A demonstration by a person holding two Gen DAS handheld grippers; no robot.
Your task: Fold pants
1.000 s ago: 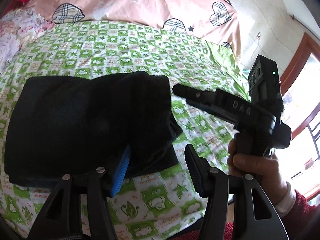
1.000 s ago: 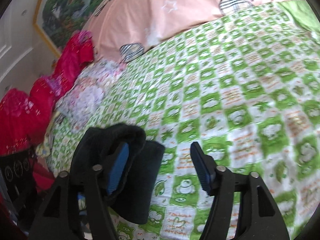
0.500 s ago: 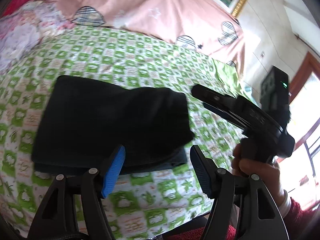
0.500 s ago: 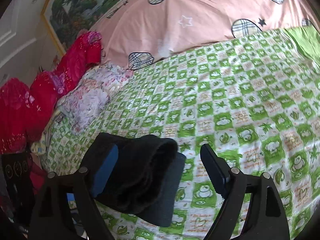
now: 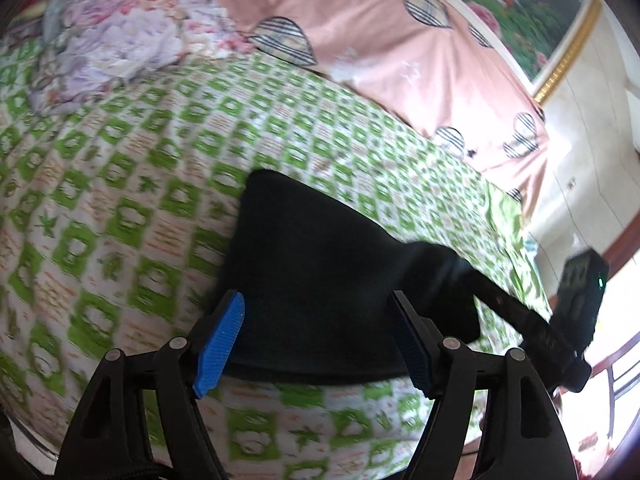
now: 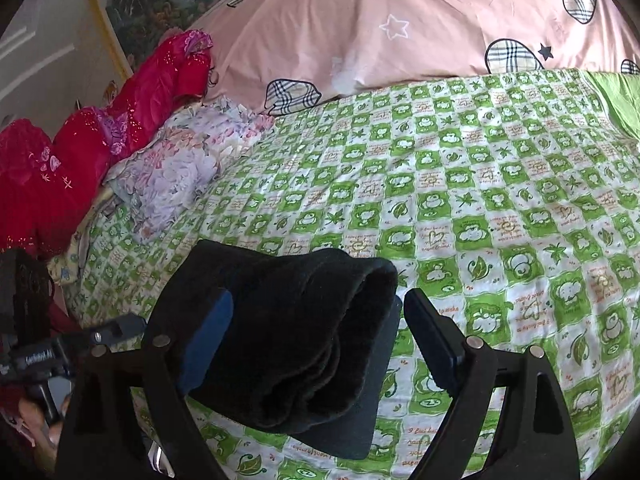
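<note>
The black pants [image 5: 320, 276] lie folded in a thick bundle near the front edge of the bed; they also show in the right wrist view [image 6: 288, 320]. My left gripper [image 5: 320, 344] is open and empty, just in front of the bundle's near edge. My right gripper [image 6: 316, 344] is open, its jaws either side of the bundle's rolled end, not pinching it. The right gripper's body [image 5: 560, 320] shows at the right in the left wrist view. The left gripper's body [image 6: 44, 356] shows at the lower left in the right wrist view.
The bed has a green and white checked sheet [image 6: 480, 200]. A pink quilt [image 6: 400, 32] lies along the back. A floral cloth [image 6: 176, 168] and red bedding [image 6: 100, 132] lie at the left. A framed picture [image 5: 520, 12] hangs on the wall.
My left gripper has let go of the pants and pulled back and swung left, so the bundle now sits ahead of it. My right gripper has drawn back and lifted a little; the bundle lies flatter.
</note>
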